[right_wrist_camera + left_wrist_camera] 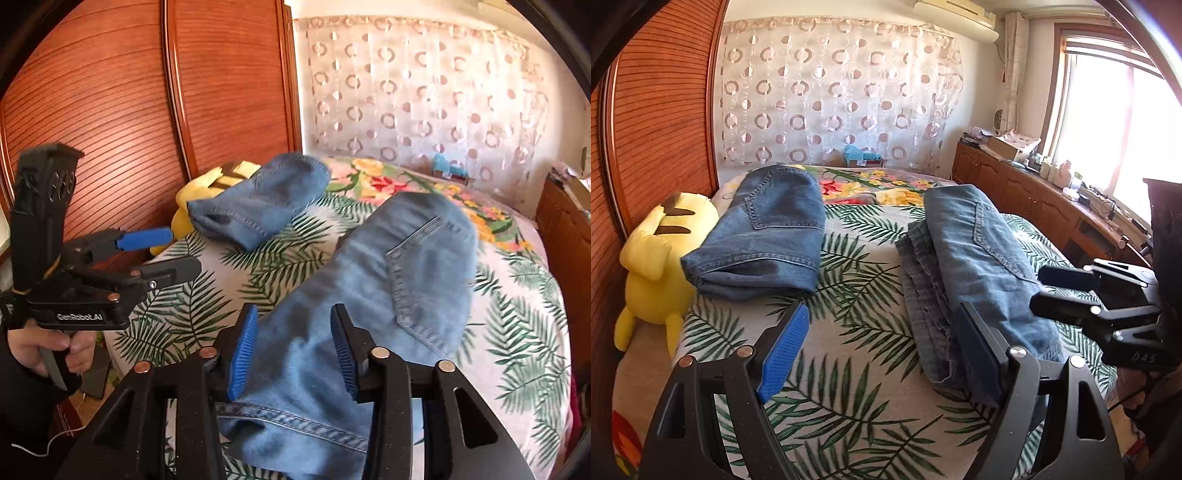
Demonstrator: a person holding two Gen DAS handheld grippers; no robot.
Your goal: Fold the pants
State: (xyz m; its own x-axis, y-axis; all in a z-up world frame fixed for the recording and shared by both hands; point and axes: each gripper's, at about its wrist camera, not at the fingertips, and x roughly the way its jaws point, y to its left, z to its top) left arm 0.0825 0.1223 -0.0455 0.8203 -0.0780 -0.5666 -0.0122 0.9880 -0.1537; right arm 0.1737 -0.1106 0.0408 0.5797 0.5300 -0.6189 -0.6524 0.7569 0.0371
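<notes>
Two folded pairs of jeans lie on the leaf-print bedspread (849, 369): one pair (764, 232) beside the yellow plush toy (657, 266), the nearer pair (369, 288) further from it. Left gripper (882, 350) hovers wide apart, empty. Right gripper (293, 350) straddles the nearer pair, pads parted, not pressing.

Bed (849, 369) with palm-leaf sheet fills near part. Reddish slatted wooden wardrobe (661, 122) on left. Sheer curtain with ring pattern (831, 92) covers far wall. Air conditioner (956, 16) high above it. Low wooden cabinets (1015, 188) along right, under bright window (1108, 122); strong daylight enters.
</notes>
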